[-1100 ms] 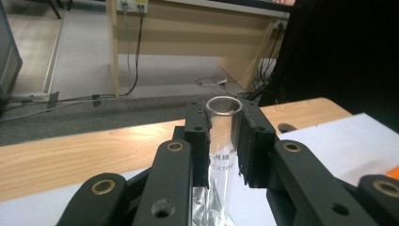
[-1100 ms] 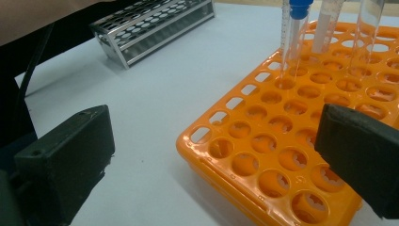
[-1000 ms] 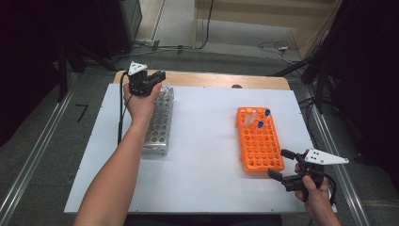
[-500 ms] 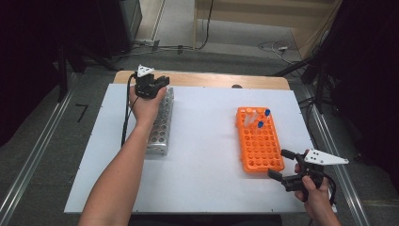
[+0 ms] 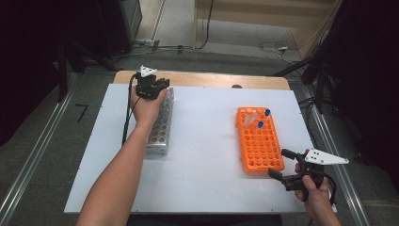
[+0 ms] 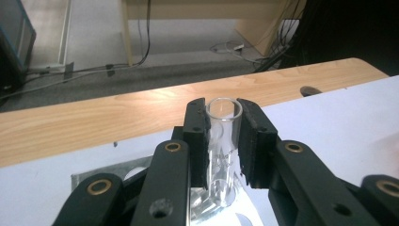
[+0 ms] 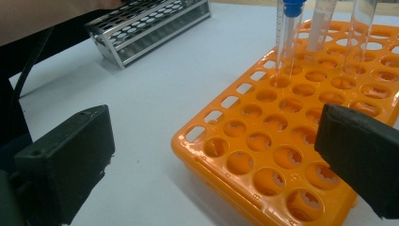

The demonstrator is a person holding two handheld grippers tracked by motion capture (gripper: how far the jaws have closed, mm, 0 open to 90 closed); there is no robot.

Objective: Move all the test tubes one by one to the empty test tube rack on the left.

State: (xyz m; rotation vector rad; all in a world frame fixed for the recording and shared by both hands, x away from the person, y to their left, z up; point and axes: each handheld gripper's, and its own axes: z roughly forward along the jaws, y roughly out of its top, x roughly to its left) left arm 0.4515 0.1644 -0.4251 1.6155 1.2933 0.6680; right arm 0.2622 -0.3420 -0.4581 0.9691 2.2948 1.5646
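Note:
My left gripper [image 6: 224, 115] is shut on a clear, uncapped glass tube [image 6: 224, 141], held upright between its pads. In the high view the left gripper [image 5: 157, 85] hovers over the far end of the grey metal rack [image 5: 160, 134] at the table's left. The orange rack [image 5: 259, 143] lies at the right and holds a few tubes at its far end, two of them blue-capped [image 5: 267, 113]. My right gripper [image 5: 278, 163] stands open just off that rack's near right corner, nothing between its fingers. From the right gripper view the orange rack [image 7: 282, 141] lies just ahead of the jaws, with a blue-capped tube [image 7: 288, 33] standing in it.
The white table top [image 5: 207, 141] has bare room between the two racks. A wooden strip [image 5: 211, 80] runs along the far edge, with floor and cables beyond. The left forearm [image 5: 117, 179] stretches across the table's left side.
My left gripper has shifted slightly to the right and nearer over the metal rack's far end, still holding the tube. The right gripper has stayed put.

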